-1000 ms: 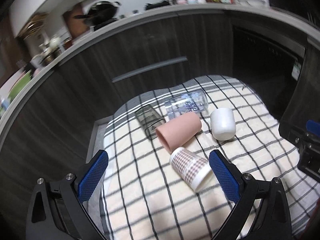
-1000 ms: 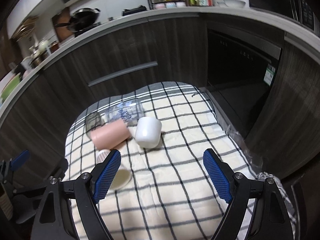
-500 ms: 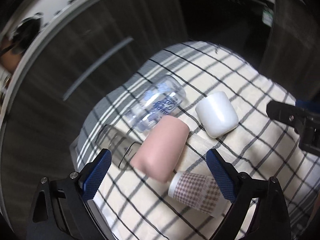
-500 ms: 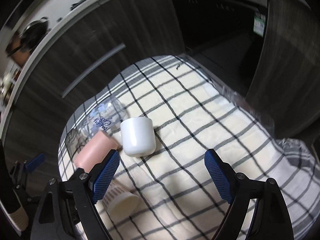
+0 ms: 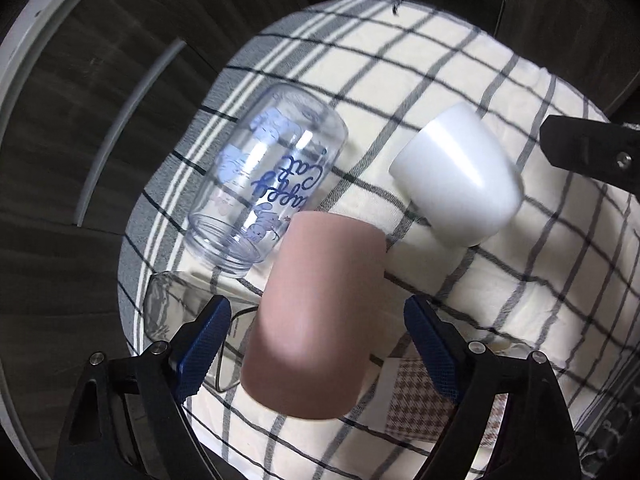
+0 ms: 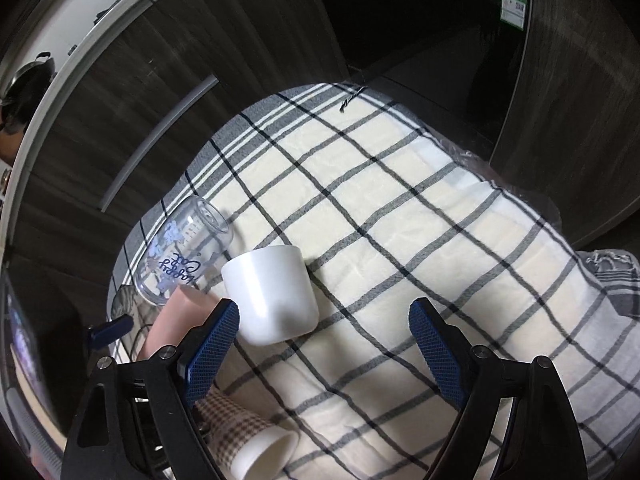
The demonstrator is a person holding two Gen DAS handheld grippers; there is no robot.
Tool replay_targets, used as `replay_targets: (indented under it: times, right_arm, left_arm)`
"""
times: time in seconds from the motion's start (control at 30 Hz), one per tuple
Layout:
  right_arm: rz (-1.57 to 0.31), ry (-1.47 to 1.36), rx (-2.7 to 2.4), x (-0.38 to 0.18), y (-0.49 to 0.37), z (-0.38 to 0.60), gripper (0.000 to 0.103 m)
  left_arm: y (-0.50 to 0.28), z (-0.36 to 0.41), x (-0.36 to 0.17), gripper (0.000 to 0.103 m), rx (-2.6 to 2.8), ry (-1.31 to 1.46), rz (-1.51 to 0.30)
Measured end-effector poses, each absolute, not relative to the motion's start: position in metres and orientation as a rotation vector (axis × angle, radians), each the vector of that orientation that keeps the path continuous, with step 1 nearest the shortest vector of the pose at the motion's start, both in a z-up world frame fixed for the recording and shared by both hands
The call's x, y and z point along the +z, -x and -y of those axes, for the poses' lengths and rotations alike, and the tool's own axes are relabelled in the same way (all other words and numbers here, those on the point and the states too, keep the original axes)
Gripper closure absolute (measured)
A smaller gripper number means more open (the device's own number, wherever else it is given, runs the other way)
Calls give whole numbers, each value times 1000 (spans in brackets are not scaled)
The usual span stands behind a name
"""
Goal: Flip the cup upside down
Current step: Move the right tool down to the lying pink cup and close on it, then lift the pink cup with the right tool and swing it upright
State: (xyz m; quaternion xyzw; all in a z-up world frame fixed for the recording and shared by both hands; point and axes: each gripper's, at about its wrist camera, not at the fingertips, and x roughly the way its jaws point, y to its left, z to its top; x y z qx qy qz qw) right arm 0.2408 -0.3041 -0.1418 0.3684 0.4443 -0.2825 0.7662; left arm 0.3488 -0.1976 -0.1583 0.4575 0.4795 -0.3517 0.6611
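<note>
A cream cloth with a dark check covers the whole support, its far edge banded in grey stripes; what lies under it cannot be told. Five cups lie on the cloth, all at its left side. A clear tumbler with blue lettering lies on its side farthest back. Just right of it a white cup lies tipped over. Nearer, a pink cup lies on its side, touching the tumbler. A smoky clear glass lies at the left edge, and a houndstooth paper cup lies nearest
</note>
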Motion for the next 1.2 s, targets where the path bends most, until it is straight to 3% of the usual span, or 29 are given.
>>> replay_targets:
  times: [0.4, 0.7, 1.2]
  right_arm:
    - [-992, -822, -619, -158, -244, 310, 16]
    - [-990, -822, -606, -160, -241, 309, 16]
    - [-867, -805, -562, -98, -199, 310, 16]
  left_arm:
    - [-355, 204, -192, 30, -771, -1101, -1126]
    - [-355, 202, -187, 31, -772, -1047, -1152]
    - [-327, 189, -89, 31, -699, -867, -1033]
